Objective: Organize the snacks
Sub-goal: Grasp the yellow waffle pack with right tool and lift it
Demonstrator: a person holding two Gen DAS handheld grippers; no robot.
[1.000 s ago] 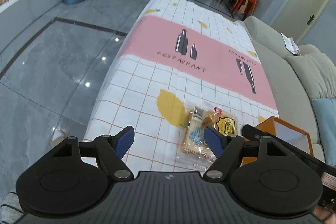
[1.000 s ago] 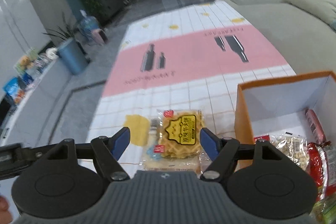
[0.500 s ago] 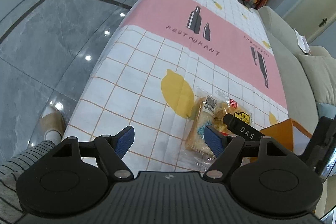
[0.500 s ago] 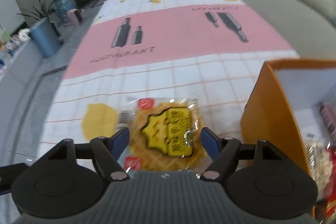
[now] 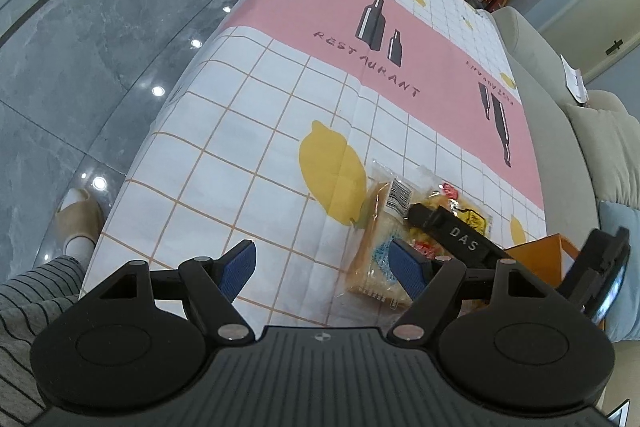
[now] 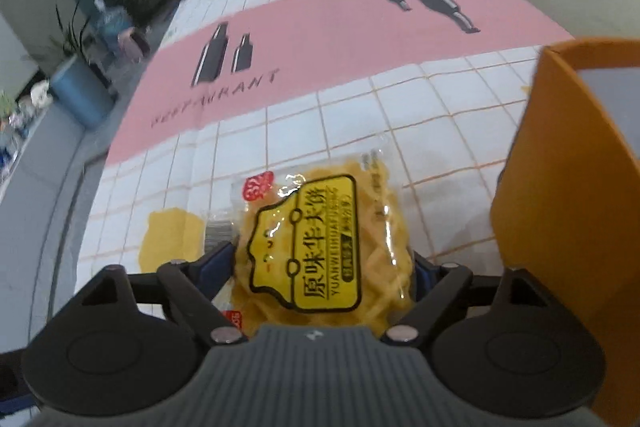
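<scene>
The right claw [image 6: 322, 267] straddles the waffle packet [image 6: 320, 239], its fingers close on both sides; a firm pinch cannot be told. The packet's long axis runs away from the camera, beside the orange box [image 6: 560, 207] on the tabletop [image 6: 360, 27]. The left claw [image 5: 324, 267] hovers spread, holding nothing

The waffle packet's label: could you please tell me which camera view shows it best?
The right wrist view: the waffle packet fills the centre, yellow label facing the lens. In the left wrist view the waffle packet is small, largely hidden behind the right gripper.
</scene>
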